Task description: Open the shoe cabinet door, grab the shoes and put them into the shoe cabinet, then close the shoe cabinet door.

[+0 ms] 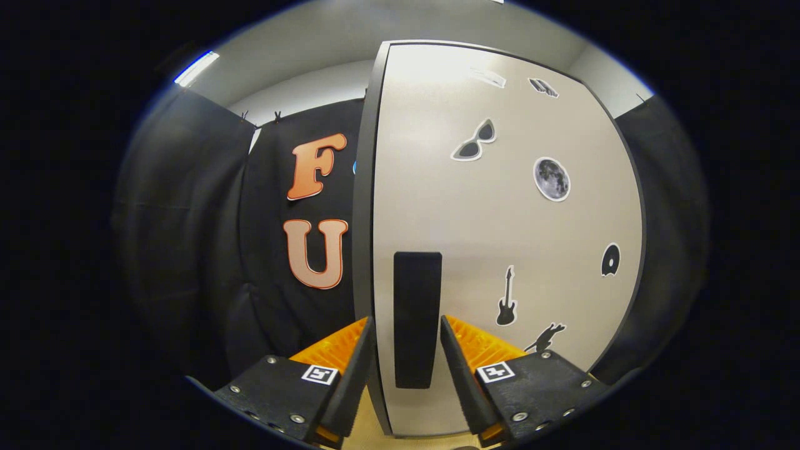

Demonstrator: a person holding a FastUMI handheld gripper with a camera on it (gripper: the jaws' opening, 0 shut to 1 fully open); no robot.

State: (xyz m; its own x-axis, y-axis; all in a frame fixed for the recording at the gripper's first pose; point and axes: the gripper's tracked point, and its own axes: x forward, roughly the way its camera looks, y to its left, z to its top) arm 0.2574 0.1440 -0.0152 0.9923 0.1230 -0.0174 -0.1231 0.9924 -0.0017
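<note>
While gripper (409,331) fingers sit spread, door (500,219) handle (417,319) lies btwn them, seemingly no contact.

The shoe cabinet door (500,237) blocks the way ahead; open room lies beside its edge.

You'll find no readable words or numbers on the cabinet door (500,237) — just picture stickers. The gripper (409,328) fingers carry square coded markers (319,374) — no text.
</note>
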